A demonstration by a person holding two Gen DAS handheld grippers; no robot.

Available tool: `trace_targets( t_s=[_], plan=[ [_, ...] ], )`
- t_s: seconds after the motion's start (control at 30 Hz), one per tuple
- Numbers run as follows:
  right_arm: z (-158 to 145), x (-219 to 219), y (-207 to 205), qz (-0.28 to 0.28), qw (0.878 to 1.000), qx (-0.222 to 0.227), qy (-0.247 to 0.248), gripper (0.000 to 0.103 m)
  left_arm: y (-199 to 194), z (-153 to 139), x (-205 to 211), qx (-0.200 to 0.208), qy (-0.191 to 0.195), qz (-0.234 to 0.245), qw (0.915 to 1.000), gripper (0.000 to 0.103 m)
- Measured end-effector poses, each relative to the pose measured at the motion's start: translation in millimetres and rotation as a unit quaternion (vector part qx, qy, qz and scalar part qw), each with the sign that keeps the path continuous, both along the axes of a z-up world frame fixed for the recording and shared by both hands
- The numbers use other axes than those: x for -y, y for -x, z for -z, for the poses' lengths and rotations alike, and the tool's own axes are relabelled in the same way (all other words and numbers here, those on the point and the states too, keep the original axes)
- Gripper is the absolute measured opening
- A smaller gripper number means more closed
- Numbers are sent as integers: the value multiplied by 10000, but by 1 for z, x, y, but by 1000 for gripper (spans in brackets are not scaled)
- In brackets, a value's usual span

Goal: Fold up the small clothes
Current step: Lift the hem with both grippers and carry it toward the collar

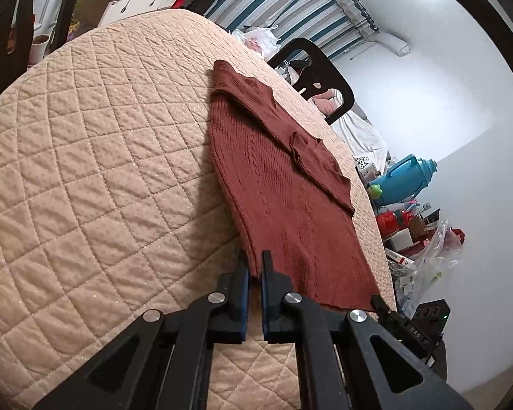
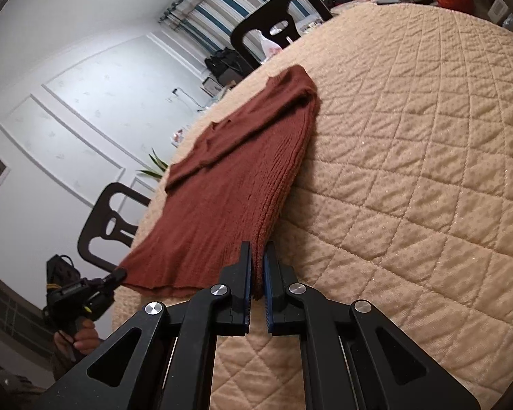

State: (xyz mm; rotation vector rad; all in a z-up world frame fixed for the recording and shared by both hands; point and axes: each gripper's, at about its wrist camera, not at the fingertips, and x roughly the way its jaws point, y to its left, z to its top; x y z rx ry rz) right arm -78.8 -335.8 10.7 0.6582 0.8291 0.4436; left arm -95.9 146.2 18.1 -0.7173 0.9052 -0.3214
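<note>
The left gripper [image 1: 255, 266] is sitting nearest the lens, its jaws almost closed and pinching one near corner of the brown knitted sweater [image 1: 284, 184]. The right gripper [image 2: 258, 266] is pinching the other near corner in the same way, jaws nearly closed on the fabric. The sweater is lying flat on the beige quilted cover [image 1: 102, 157] of the table, near its edge, with a sleeve folded across the body. A black chair [image 2: 273, 24] is standing beyond the table's far edge.
</note>
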Motion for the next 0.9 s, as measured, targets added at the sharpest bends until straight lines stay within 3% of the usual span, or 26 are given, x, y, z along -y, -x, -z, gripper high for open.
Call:
trace_targets(
  t_s=[0.17,0.27,0.33,0.6,0.63,0.7,0.77,0.9],
  plan=[
    [-8,5,7,-6,9998,129,-179,6,5,-6,-4,127,117,21,9998,7],
    [-8,5,5,29,9998,137,-170,6,5,-8,-6,147,-1,6,9999,7],
    [-4,5,3,51,9999,73,-117,6,2,-2,-9,27,-106,-35,9999,7],
    [20,2,-4,70,9992,-370,-90,6,-7,25,-10,-363,72,-6,9993,9],
    [22,2,-5,81,9991,-395,-93,6,-9,26,-10,-372,68,13,9993,11],
    [23,1,-5,74,9992,-400,-57,6,-11,28,-10,-395,81,-4,9992,38],
    [23,1,-5,69,9992,-391,-45,6,-14,29,-9,-312,233,60,9992,47],
    [25,1,-5,81,9991,-415,-65,6,-21,26,-3,-325,74,142,9993,48]
  ],
)
